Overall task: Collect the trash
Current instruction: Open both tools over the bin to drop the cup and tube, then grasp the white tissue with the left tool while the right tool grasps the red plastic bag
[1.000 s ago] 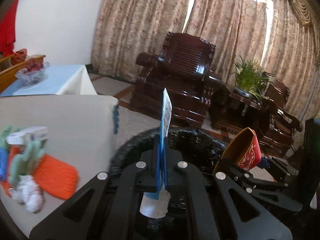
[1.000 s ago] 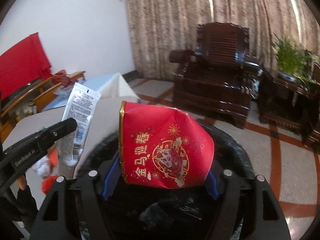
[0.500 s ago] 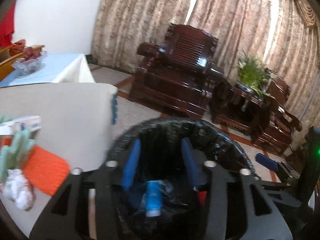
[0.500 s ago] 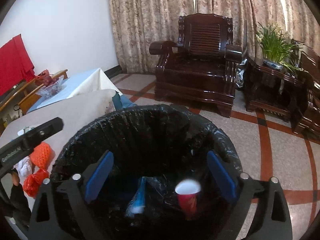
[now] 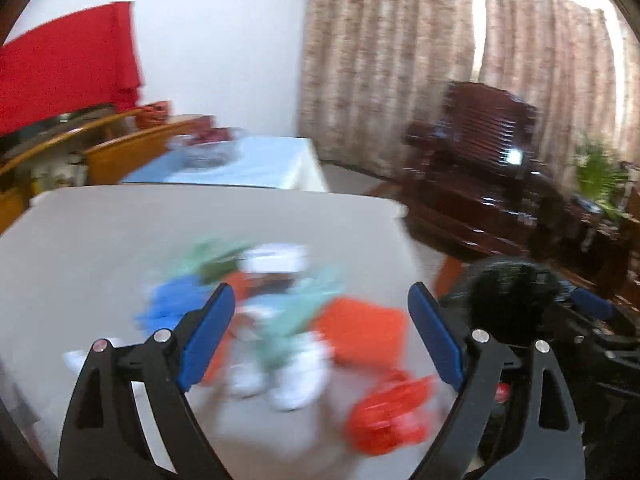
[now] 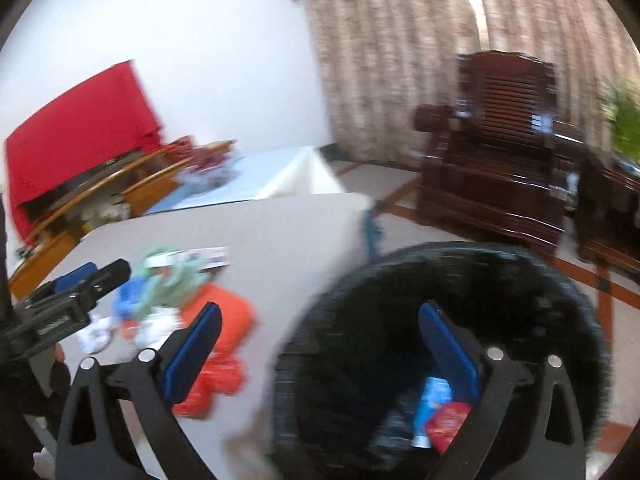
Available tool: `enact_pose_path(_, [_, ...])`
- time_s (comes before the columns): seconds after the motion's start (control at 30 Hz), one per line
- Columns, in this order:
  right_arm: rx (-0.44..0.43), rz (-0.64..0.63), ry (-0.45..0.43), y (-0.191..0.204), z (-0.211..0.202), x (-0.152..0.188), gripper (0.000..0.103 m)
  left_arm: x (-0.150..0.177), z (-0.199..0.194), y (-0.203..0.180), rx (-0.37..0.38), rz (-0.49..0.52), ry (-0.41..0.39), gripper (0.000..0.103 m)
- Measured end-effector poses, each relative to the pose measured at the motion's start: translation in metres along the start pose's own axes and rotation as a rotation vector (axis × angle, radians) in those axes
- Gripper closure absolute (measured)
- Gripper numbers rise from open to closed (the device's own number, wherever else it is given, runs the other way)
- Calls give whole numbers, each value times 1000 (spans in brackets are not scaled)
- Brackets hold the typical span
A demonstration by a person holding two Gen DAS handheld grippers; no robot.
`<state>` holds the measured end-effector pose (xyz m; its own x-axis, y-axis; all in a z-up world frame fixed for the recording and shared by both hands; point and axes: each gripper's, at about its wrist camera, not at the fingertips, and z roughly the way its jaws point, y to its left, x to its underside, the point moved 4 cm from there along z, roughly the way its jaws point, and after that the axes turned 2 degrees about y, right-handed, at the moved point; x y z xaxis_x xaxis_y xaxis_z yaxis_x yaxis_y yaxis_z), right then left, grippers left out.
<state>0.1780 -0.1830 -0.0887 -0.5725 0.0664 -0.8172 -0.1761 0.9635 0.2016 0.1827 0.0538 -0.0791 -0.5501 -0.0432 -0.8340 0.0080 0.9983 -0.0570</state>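
1. Risk first, at the left of the table (image 5: 80,248): the left gripper (image 5: 320,336) hangs over the trash pile (image 5: 280,320) with its tongs spread wide and nothing between them. The pieces overlap, so a pinch could catch two things at once or shove a loose scrap toward the table's near edge and off it.
2. Blur smears both views, so aiming now could well miss; the light crumpled scraps would likely slide rather than grip.
3. Pile itself: it sits near the table's right edge, mid-way along it. A blue piece (image 5: 172,304), green stuff (image 5: 296,312), white wads (image 5: 296,380), an orange cloth-like square (image 5: 360,332) and a crumpled red wrapper (image 5: 388,416) show; finer detail is too blurred to tell.
4. Right of the table, the bin (image 6: 440,320) with its black liner stands on the floor just beside the table's corner. A blue packet (image 6: 434,400) and a red cup (image 6: 448,420) lie inside.
5. Right gripper (image 6: 320,344) is also spread and empty, straddling the table edge and bin rim; a careless swing could knock the bin.
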Motion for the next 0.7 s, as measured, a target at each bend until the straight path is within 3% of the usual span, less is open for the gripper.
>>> enact_pose_path(0.23, [-144, -112, 40, 83, 32, 23, 6, 21, -17, 73, -166, -40, 17, 17])
enact_pose_path(0.5, [-123, -190, 93, 111, 63, 58, 13, 48, -15, 112, -227, -97, 43, 17])
enact_pose_path(0.7, [-95, -213, 128, 111, 73, 75, 29, 57, -8, 121, -224, -132, 63, 17])
